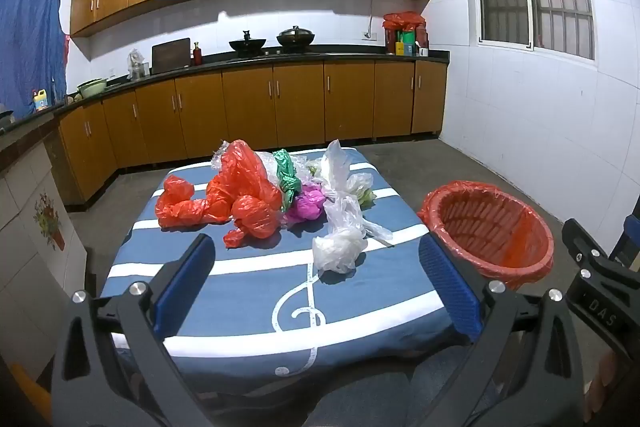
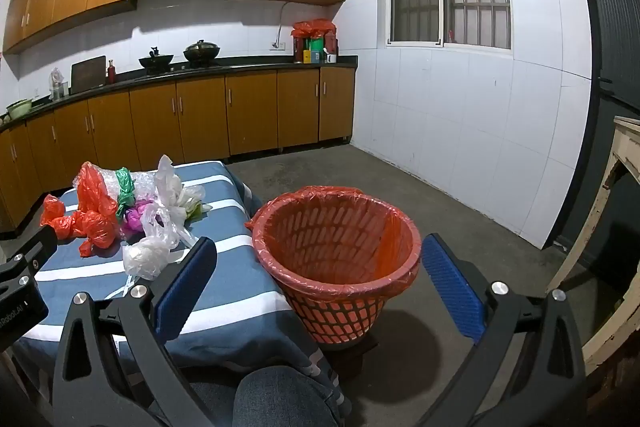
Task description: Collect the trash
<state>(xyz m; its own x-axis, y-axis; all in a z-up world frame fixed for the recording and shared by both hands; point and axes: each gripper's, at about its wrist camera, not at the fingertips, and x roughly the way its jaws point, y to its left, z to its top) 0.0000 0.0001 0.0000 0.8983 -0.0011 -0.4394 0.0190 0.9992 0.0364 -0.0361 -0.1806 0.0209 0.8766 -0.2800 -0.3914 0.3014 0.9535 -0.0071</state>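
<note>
We are at the very start of collecting the trash: nothing is held yet. Our left gripper (image 1: 316,279) hangs over the near edge of the worktop (image 1: 256,291) with its jaws spread wide and empty, and our right gripper (image 2: 316,279) is likewise spread and empty, aimed at the bin (image 2: 336,251) that stands just off the worktop's right edge.

The trash lies in a heap toward the far edge: red bags (image 1: 236,195) on the left, a green bag (image 1: 287,171) and a pink bag (image 1: 306,205) in the middle, and clear bags (image 1: 340,223) on the right, the nearest clear wad (image 1: 338,251) reaching toward the worktop's centre. The bin is lined with a red liner (image 2: 396,227) and looks empty.

We judge the next move to be a reach forward to the nearest clear wad, closing gently on thin, crumpled film that may drag its neighbours along, then a carry over the right edge to the bin.

The bags overlap, so we cannot count them or tell which are tied together. The bin's bottom is hidden by its near wall, and the worktop's near corners are cut off by the grippers.
</note>
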